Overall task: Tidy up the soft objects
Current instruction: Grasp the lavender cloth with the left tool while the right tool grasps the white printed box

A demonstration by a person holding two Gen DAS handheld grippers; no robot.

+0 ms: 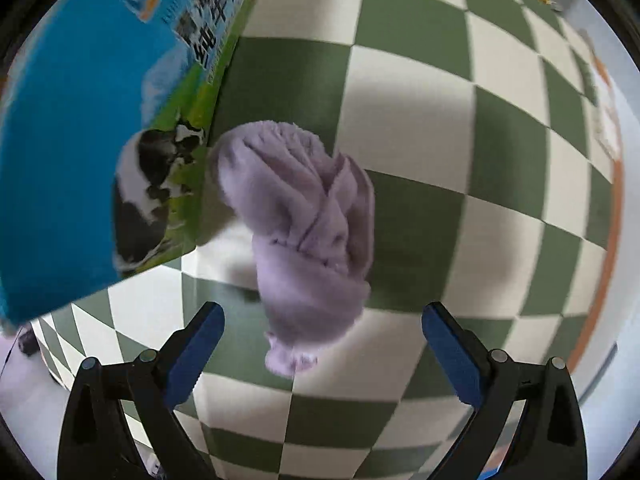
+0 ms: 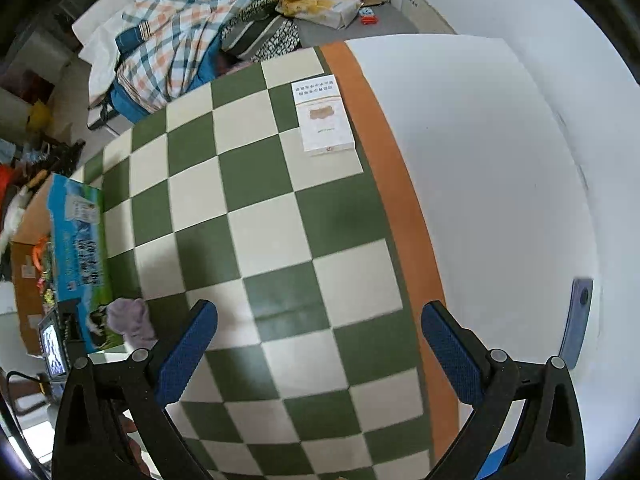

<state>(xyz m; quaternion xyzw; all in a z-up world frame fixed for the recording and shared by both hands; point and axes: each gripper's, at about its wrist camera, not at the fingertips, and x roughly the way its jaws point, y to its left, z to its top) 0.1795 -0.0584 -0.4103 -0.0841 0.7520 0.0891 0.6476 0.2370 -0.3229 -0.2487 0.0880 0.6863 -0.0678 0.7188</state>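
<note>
One purple fleece cloth [image 1: 304, 224] lies on the counter [image 2: 280, 216], beside one blue milk carton box [image 1: 72, 152]. One white booklet [image 2: 324, 118] is there too, plus one phone [image 2: 576, 320].

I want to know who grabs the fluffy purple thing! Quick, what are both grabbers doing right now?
Left gripper: open, holding nothing, purple cloth just ahead.
Right gripper: open, holding nothing.
</note>
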